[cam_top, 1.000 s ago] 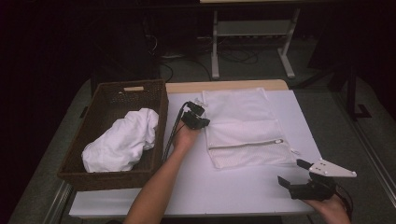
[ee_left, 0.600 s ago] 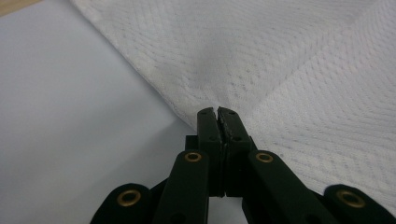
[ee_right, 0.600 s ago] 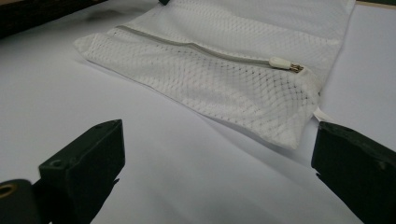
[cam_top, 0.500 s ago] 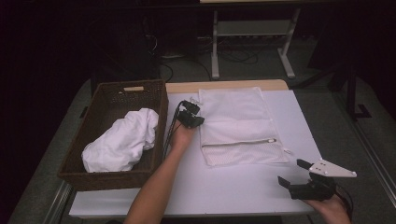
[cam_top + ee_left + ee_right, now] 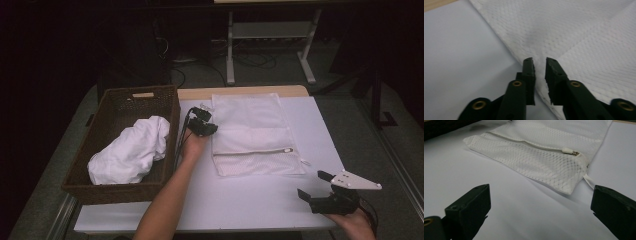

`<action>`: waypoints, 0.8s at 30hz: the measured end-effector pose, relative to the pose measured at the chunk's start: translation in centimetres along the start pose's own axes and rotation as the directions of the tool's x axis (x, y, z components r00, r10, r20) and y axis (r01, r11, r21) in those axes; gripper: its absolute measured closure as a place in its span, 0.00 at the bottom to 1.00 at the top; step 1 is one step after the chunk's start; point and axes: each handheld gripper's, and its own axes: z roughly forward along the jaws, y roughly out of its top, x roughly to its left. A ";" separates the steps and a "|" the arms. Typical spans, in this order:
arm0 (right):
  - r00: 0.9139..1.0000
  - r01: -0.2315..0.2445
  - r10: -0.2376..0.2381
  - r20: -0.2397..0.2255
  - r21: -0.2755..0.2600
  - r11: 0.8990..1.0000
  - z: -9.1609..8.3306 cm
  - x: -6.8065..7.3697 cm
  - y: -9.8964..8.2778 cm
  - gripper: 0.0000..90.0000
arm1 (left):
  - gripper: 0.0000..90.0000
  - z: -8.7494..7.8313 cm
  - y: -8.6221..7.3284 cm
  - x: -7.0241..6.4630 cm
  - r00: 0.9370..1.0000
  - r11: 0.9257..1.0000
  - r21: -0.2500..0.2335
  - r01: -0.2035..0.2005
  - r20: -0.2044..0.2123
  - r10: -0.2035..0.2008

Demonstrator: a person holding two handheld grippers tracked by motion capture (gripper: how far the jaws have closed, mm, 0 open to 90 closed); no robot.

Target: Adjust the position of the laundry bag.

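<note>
A white mesh laundry bag (image 5: 250,130) lies flat on the white table, its zipper (image 5: 287,149) shut near the front end. My left gripper (image 5: 204,121) sits at the bag's left edge. In the left gripper view its jaws have just been opening: the gripper (image 5: 539,62) shows a narrow gap, with the bag's edge (image 5: 574,37) lying between and under the pads, not pinched. My right gripper (image 5: 314,185) rests near the table's front right corner, wide open and empty. In the right gripper view the gripper (image 5: 540,195) faces the bag (image 5: 536,157) and its zipper pull (image 5: 569,151).
A dark wicker basket (image 5: 140,92) stands at the table's left with a crumpled white cloth (image 5: 132,150) inside. The white table surface (image 5: 250,200) is bare between the bag and the front edge. Metal stand legs rise behind the table.
The left gripper has drawn slightly to the left with the bag's edge, the bag now lies flatter, and its jaws have parted a little. The right gripper has stayed still.
</note>
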 end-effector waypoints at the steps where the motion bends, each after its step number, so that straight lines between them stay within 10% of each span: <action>1: 1.000 0.003 -0.003 0.000 0.001 1.000 0.0 0.0 0.0 0.03 | 0.82 -0.1 0.0 -0.1 1.000 1.000 0.001 0.006 0.010 -0.006; 12: 1.000 0.007 -0.007 -0.005 0.009 1.000 0.3 0.0 0.0 0.03 | 0.56 -1.3 -0.2 -1.6 0.996 0.998 -0.028 -0.062 0.058 0.063; 24: 1.000 -0.001 0.001 -0.007 0.014 1.000 0.4 -0.2 -0.1 0.03 | 0.49 -2.1 -0.4 -3.2 0.979 0.990 -0.049 -0.130 0.150 0.136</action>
